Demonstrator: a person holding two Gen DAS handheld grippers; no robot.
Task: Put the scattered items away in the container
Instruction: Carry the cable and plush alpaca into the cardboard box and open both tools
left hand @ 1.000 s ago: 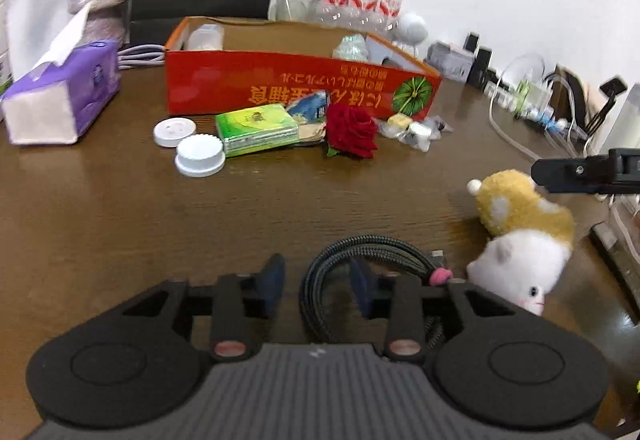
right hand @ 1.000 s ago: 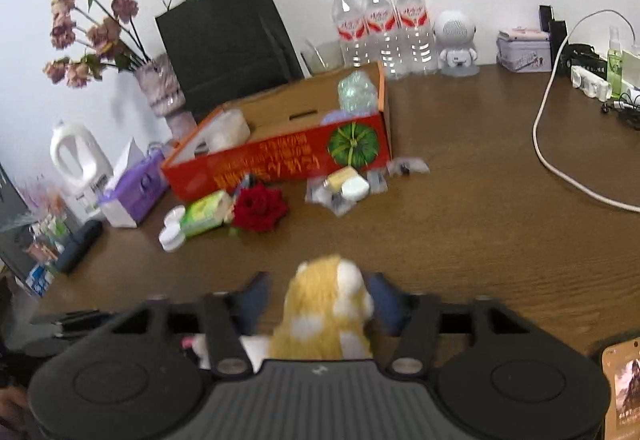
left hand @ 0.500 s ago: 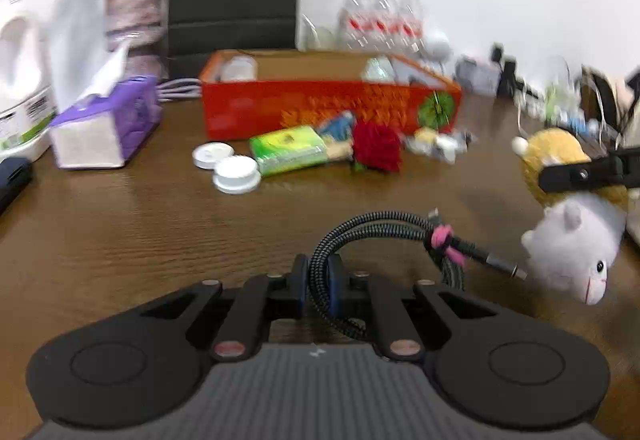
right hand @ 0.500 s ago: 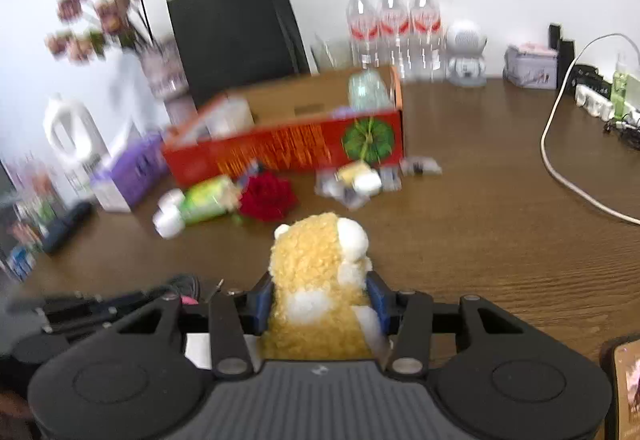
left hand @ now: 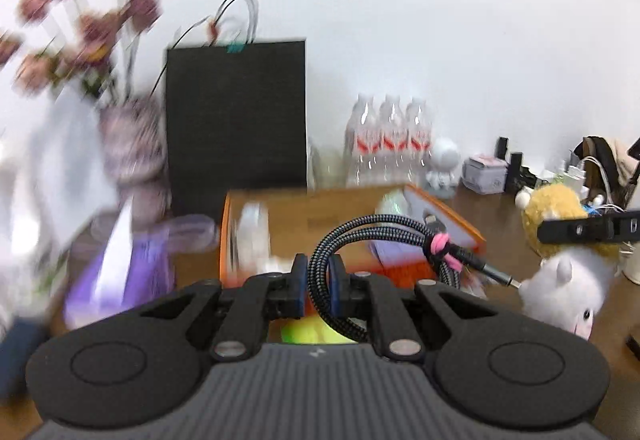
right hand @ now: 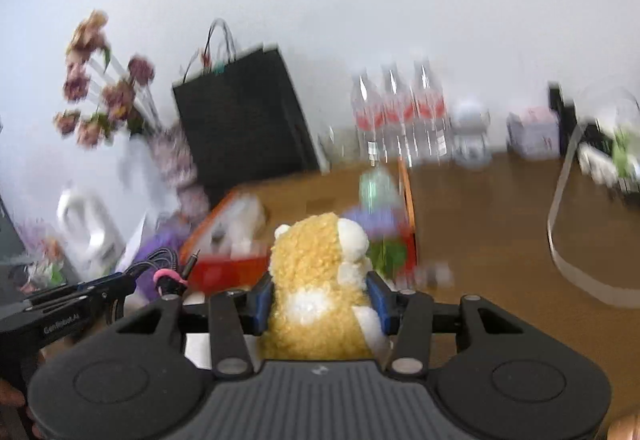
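My left gripper (left hand: 318, 282) is shut on a coiled black braided cable (left hand: 360, 236) with a pink tie, held in the air just in front of the orange cardboard box (left hand: 452, 211). My right gripper (right hand: 320, 298) is shut on a yellow-and-white plush toy (right hand: 320, 280), lifted above the table. The plush (left hand: 560, 240) also shows at the right of the left wrist view, and the cable (right hand: 164, 264) at the left of the right wrist view. The box (right hand: 224, 268) lies ahead of both grippers and holds a few items.
A purple tissue box (left hand: 120, 272), a vase of dried flowers (left hand: 132, 147) and a black paper bag (left hand: 236, 111) stand at left and behind the box. Water bottles (left hand: 388, 143) and a white figure (left hand: 444, 167) stand at the back. A white cord (right hand: 560, 232) lies right.
Both grippers have risen and moved toward the box, carrying the cable and the plush. The small items in front of the box have dropped out of sight.
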